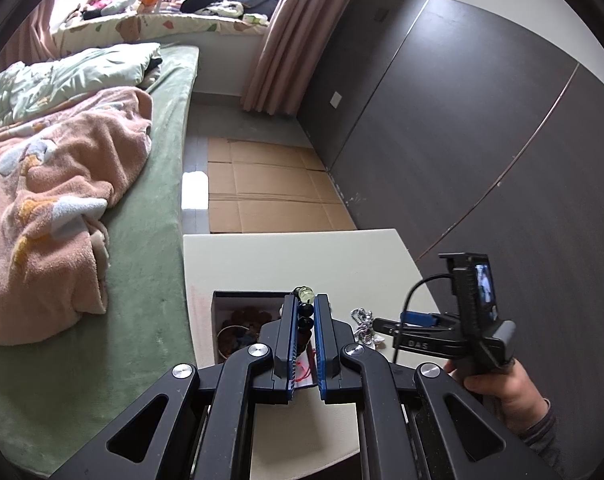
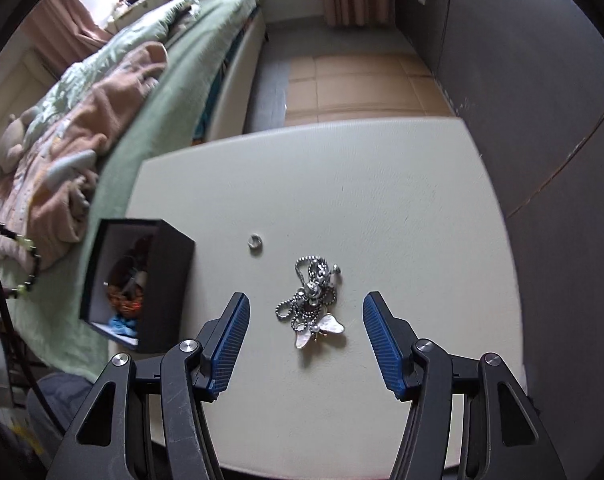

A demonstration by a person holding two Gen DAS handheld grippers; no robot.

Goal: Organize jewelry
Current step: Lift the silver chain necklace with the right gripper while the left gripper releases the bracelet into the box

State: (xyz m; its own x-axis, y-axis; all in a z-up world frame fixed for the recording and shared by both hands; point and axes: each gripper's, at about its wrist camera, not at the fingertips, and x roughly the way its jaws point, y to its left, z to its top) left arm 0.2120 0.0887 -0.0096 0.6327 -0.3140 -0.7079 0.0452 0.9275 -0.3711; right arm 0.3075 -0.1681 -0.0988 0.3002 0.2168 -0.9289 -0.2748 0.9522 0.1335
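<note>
My left gripper (image 1: 305, 300) is shut on a beaded bracelet (image 1: 305, 312) of dark and pale green beads, held above the open black jewelry box (image 1: 222, 300), which holds other pieces. The bracelet also shows at the left edge of the right wrist view (image 2: 26, 248). My right gripper (image 2: 305, 304) is open, its fingers either side of a silver ball-chain necklace with a pearly butterfly pendant (image 2: 311, 304) lying on the white table (image 2: 381, 208). A small silver ring (image 2: 255, 241) lies on the table beyond it. The box (image 2: 166, 280) stands at the table's left edge.
A bed with a green cover (image 1: 154, 208) and a pink blanket (image 1: 50, 184) runs along the table's left side. Flattened cardboard (image 1: 270, 188) lies on the floor beyond the table. Dark wardrobe doors (image 1: 481, 140) stand on the right. The right gripper body (image 1: 453, 332) shows in the left view.
</note>
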